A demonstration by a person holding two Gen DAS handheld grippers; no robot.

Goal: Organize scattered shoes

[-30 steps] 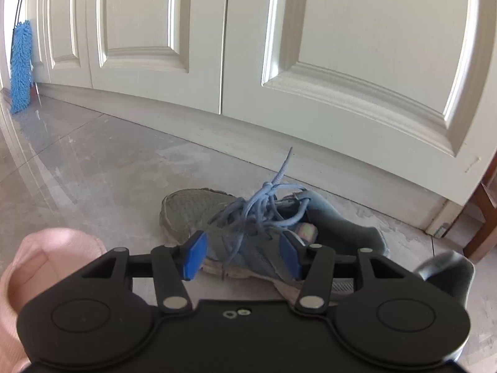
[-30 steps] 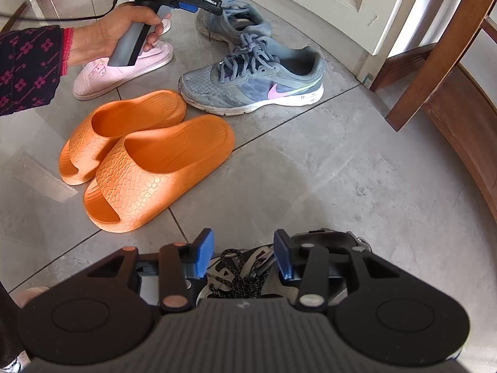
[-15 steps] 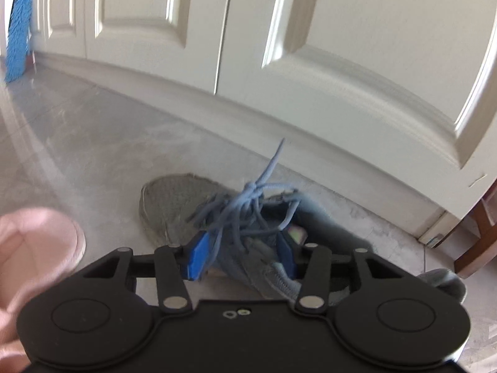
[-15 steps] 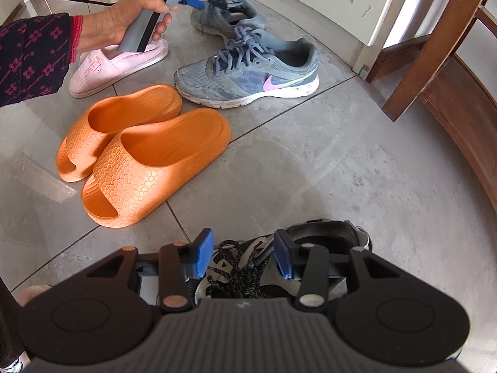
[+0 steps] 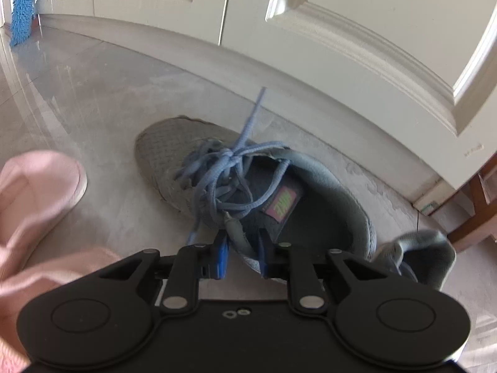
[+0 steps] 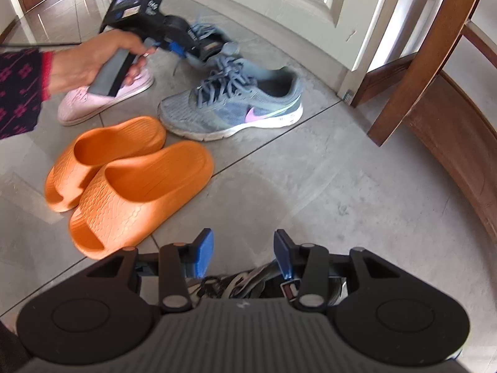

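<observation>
My left gripper [image 5: 241,256] is shut on the side wall of a grey-blue sneaker [image 5: 326,186] with blue laces, near the white doors; it also shows in the right wrist view [image 6: 181,52] holding that sneaker [image 6: 211,43]. Its mate [image 6: 233,108] lies on the floor with a pink logo, and its heel shows in the left wrist view [image 5: 428,255]. My right gripper [image 6: 243,253] is open above a black sneaker [image 6: 242,283] that is mostly hidden under it.
Two orange slides [image 6: 139,186] lie side by side at the left. A pink shoe [image 6: 102,99] lies beyond them, also in the left wrist view [image 5: 34,205]. White doors [image 5: 341,31] at the back, wooden chair leg [image 6: 419,62] at the right, blue mop [image 5: 23,3].
My left gripper moved in and closed on the grey-blue sneaker's side wall. My right gripper opened and drew back from the black sneaker.
</observation>
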